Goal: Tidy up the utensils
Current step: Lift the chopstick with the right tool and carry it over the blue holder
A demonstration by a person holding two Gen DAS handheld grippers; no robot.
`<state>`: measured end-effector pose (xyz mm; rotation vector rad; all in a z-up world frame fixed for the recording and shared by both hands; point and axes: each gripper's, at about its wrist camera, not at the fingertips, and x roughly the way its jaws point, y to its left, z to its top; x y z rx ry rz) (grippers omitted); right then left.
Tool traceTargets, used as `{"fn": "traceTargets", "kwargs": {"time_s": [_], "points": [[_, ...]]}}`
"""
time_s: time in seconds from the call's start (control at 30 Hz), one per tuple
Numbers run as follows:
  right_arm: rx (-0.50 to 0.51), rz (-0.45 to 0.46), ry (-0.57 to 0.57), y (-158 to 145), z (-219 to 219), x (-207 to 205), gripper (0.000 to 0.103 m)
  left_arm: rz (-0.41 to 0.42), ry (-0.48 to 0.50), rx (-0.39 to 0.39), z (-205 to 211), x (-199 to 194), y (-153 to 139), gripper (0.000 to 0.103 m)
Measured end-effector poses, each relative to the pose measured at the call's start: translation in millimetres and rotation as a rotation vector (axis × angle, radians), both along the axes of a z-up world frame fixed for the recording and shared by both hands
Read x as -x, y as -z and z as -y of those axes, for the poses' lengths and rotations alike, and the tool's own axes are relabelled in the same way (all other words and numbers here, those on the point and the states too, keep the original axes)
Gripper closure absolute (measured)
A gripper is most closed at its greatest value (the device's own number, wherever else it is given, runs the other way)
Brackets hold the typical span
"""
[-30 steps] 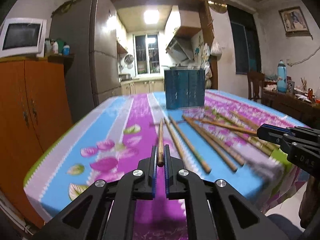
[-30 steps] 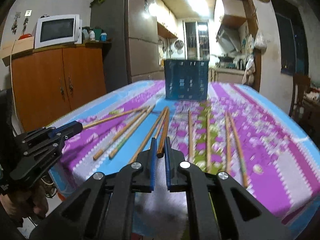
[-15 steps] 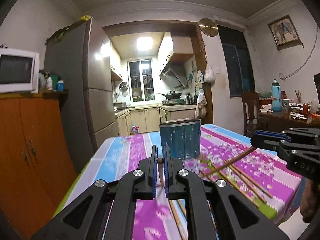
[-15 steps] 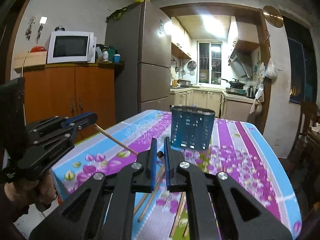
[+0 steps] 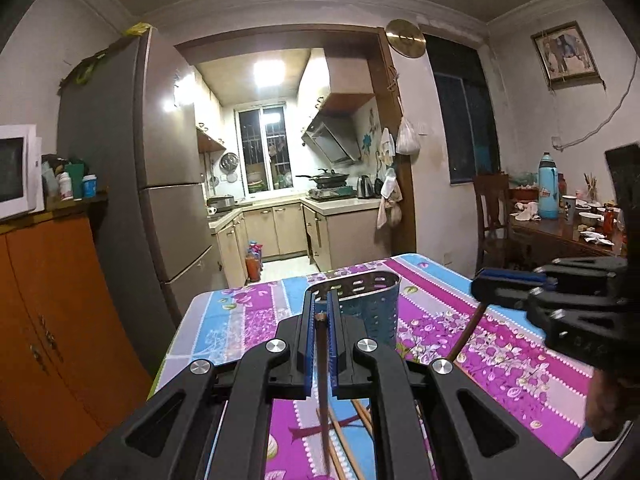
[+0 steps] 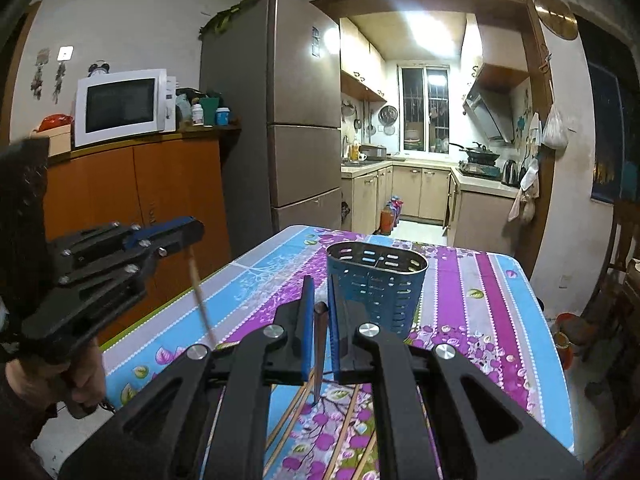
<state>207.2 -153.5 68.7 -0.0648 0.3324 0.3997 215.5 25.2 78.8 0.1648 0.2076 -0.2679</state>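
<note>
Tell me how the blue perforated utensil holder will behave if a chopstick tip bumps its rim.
The utensil holder stands tall on a narrow base and looks empty, so it may tip or slide. Its perforated wall suggests it is light. The tablecloth beneath could let it skid.

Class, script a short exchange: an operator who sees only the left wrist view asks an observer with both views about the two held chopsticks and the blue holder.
Operator: Is my left chopstick over the holder yet?
Observer: No. The left tongs dangle the left chopstick tip-down, to the left of the blue holder, not above it.
Operator: How do the right tongs grip theirs?
Observer: The right tongs pinch the right chopstick by its top end between the blue pads; it hangs short of the holder.
</note>
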Motion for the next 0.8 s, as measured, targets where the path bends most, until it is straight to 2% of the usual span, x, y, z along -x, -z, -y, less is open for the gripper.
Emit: {"fn": "traceTargets", "kwargs": {"time_s": [0.2, 0.47, 0.8], "points": [[0.001, -0.035, 0.012, -11, 5, -20, 0.098, 0.002, 0.023, 0.026, 3, -12, -26, 0.096], [-0.002, -0.029, 0.018, -38, 12, -29, 0.098, -0.016, 0.078, 0.055, 9, -35, -33, 0.096], [0.004, -0.003, 0.043, -67, 23, -60, 0.098, -0.023, 0.083, 0.052, 22, -57, -50, 0.096]]}}
